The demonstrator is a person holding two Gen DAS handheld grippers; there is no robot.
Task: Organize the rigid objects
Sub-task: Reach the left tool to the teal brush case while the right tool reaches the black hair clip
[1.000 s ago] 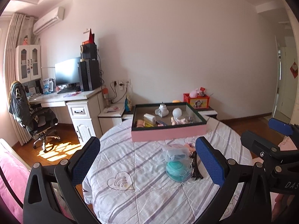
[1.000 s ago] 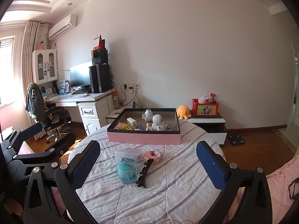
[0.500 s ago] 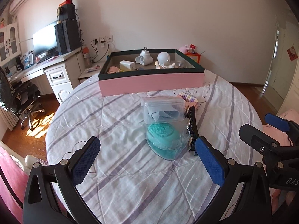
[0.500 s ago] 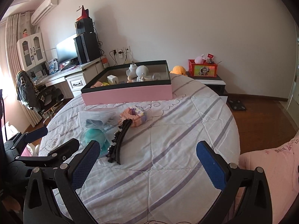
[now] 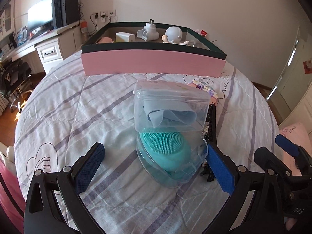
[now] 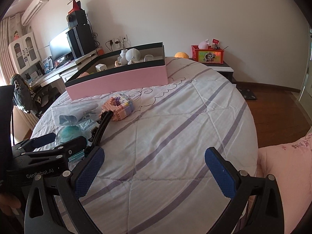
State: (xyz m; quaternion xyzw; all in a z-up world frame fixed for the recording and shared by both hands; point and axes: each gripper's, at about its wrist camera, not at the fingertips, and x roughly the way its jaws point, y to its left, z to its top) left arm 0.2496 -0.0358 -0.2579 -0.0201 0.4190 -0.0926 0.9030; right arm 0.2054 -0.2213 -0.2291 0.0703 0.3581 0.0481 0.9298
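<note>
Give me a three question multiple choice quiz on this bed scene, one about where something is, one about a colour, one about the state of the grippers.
1. Where does the clear box sit?
A. inside the pink tray
B. on top of the teal brush
C. on the floor

2. What colour is the front wall of the tray?
A. pink
B. yellow
C. white

3. How do the two grippers stand?
A. both shut on things
B. left shut, right open
C. both open, holding nothing

Answers:
1 B: the box rests on the rear of the teal brush in its clear case, on the bedspread in front of the tray.
2 A: the wall facing the cameras is pink under a dark rim.
3 C: the left gripper has its pads wide apart either side of the brush, and the right gripper is spread over bare bedspread.
</note>
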